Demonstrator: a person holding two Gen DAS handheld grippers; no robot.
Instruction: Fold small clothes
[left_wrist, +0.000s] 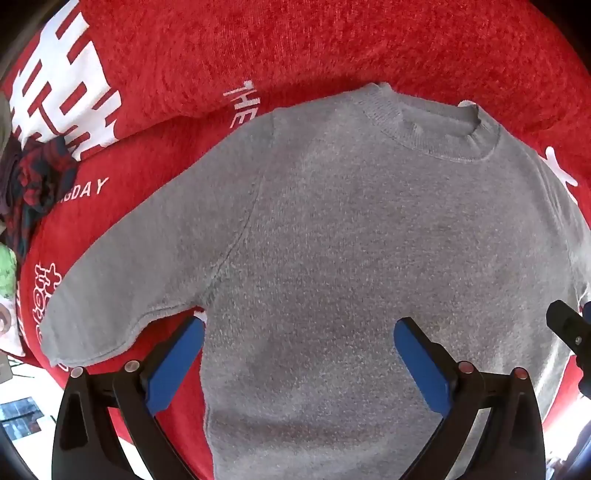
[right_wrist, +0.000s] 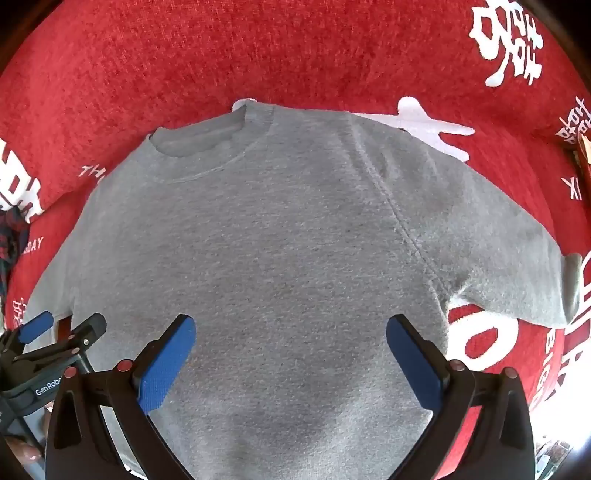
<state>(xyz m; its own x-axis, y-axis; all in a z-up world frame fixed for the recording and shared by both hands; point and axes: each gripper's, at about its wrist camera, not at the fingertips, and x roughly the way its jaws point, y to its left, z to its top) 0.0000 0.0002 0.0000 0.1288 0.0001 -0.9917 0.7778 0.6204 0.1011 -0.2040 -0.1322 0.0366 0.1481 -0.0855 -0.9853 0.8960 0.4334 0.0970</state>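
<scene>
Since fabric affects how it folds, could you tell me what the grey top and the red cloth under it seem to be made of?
The grey top looks like a soft knit, perhaps fleecy cotton: matte, heathered, with a ribbed collar. The red cloth looks like a plush, chenille-like weave: fuzzy nap with white printed lettering.

Both rigs look like twins: the left handheld gripper with black plastic arms (left_wrist: 299, 330) has chunky angled black struts, each tipped with a bright blue ribbed rubber pad (left_wrist: 177, 365). Small round red-and-silver fasteners (left_wrist: 131, 366) sit on the knuckles, two per side. The right handheld gripper of the same black build (right_wrist: 291, 328) carries the same blue pads (right_wrist: 166, 363) and red studs (right_wrist: 124, 365). In the right wrist view the other unit shows white "GenRobo" lettering (right_wrist: 47, 387) on its black body.
</scene>
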